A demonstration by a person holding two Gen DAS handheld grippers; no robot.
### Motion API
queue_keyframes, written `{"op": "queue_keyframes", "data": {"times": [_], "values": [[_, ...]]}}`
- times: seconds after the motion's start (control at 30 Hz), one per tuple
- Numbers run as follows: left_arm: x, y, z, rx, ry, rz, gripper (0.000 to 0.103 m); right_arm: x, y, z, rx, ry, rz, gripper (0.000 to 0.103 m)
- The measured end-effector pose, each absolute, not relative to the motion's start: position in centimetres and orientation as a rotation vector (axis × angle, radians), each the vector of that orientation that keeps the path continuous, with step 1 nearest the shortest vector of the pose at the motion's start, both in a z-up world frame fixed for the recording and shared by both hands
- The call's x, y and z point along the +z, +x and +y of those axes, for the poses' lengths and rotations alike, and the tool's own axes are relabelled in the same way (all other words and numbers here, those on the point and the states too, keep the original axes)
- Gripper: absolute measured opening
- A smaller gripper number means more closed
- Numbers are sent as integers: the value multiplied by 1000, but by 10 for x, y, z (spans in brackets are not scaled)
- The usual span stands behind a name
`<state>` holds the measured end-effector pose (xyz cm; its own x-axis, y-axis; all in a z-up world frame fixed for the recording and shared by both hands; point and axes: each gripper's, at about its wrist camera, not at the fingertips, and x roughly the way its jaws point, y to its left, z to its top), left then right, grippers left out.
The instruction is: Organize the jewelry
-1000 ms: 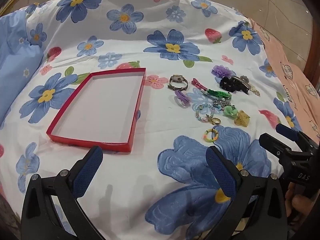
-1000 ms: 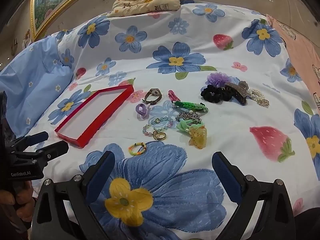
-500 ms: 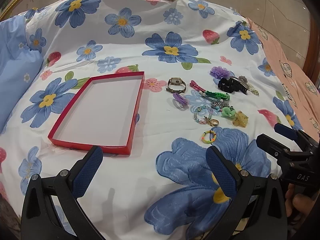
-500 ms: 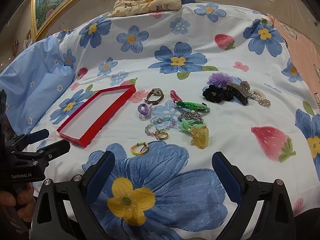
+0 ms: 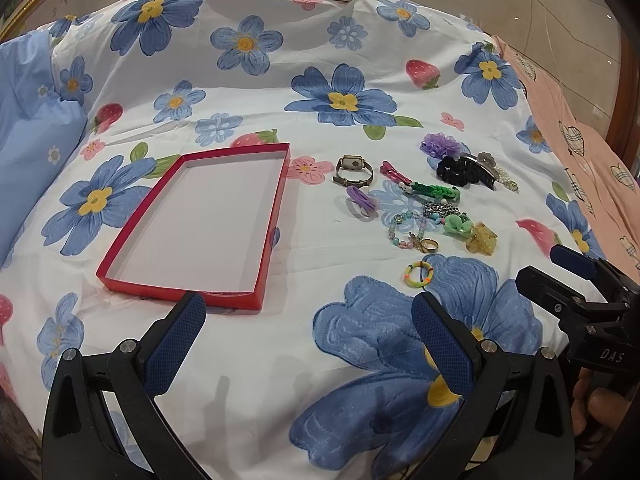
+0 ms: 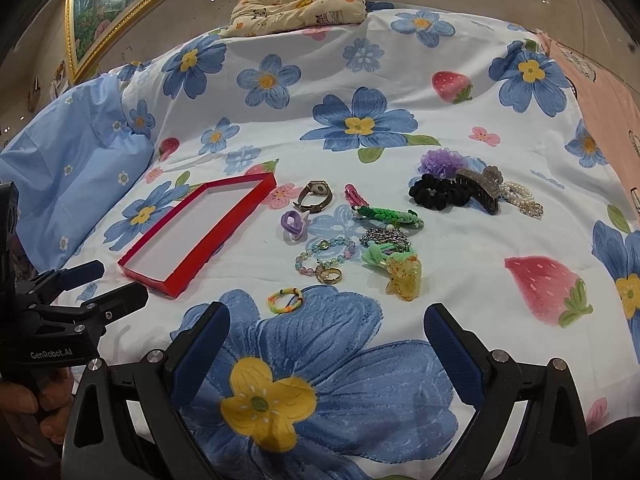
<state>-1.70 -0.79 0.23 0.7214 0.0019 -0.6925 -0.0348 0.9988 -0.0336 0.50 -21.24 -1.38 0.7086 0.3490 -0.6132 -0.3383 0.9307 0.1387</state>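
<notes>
Left gripper (image 5: 308,318), jaws spread wide and empty, above the floral bedsheet (image 5: 280,92) just short of the near edge of the red tray (image 5: 276,204). Right gripper (image 6: 326,330), jaws likewise spread and empty, above the large blue flower print, just short of the rainbow elastic ring (image 6: 285,300).

Red tray: shallow, rectangular, red-walled with a bare white floor, lying flat on the sheet. All jewelry lies on the sheet to the right of the tray. Nearest the tray: a wristwatch (image 5: 353,170) and a purple ring (image 5: 361,201). Further right of the tray: a pink clip (image 6: 355,196) touching a green braided band (image 6: 388,216), a pastel bead bracelet (image 6: 326,254) with a gold ring (image 6: 330,276) at its near side, a metal chain (image 6: 386,237), a green bow (image 6: 376,258) and an amber claw clip (image 6: 405,278) touching it. Farthest from the tray: a purple scrunchie (image 5: 442,145), a black scrunchie (image 5: 454,173), a dark claw clip (image 6: 480,188) and a pearl strand (image 6: 522,200), bunched together.

Each gripper is hand-held at the near edge of the bed, fingers pointing forward over the sheet.

The right wrist view alone shows a gilt-framed picture (image 6: 100,12) and the left gripper's side profile; the left wrist view alone shows the right gripper's side profile and fingertips of the holding hand (image 5: 596,398).
</notes>
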Motion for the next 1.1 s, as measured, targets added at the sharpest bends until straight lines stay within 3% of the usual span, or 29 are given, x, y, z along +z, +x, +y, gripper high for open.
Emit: {"op": "queue_keyframes", "data": {"times": [1.1], "values": [[1,-18,-9,19,-47,767,103,-12,5,-210,402,27,685,99]]}}
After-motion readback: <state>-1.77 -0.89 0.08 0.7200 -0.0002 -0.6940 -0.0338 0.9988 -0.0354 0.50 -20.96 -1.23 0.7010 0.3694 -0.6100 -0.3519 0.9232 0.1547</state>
